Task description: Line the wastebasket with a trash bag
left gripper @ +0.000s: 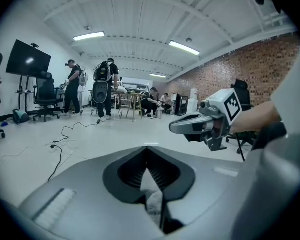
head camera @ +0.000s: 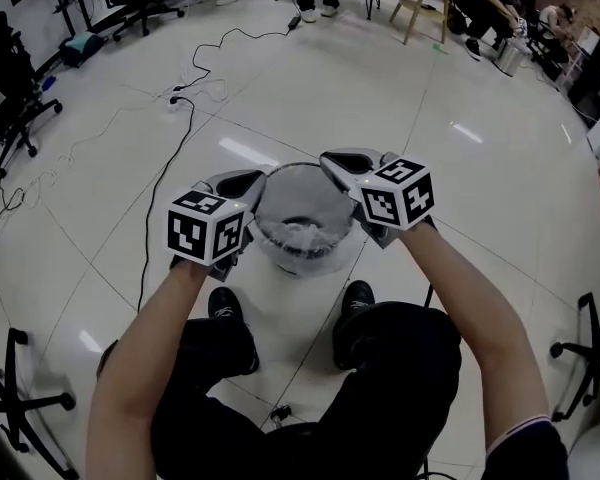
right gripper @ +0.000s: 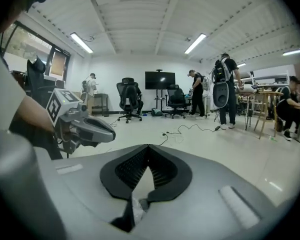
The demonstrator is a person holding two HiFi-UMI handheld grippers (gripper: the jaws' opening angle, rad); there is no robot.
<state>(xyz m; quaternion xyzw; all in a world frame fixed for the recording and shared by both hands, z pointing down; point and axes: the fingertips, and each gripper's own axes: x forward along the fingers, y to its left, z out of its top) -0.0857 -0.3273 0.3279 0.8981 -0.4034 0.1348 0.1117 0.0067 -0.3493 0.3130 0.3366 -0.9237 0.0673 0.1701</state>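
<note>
Trash bag [head camera: 302, 236] being gripped at both sides of the wastebasket [head camera: 305, 190]

Left gripper [head camera: 256, 180] and right gripper [head camera: 330, 161] are each clenching thin white bag film between closed jaws, flanking the basket, which is standing on the tiled floor [head camera: 380, 88] just ahead of the person's shoes [head camera: 358, 298]. Bag body is already sitting inside. Remaining work, as it looks, is spreading the mouth and folding it over the edge all round, which is not clearly done yet.

Glossy white floor [head camera: 430, 98] carries wastebasket [head camera: 305, 258], cables [head camera: 185, 118], office chairs [head camera: 10, 83].
</note>
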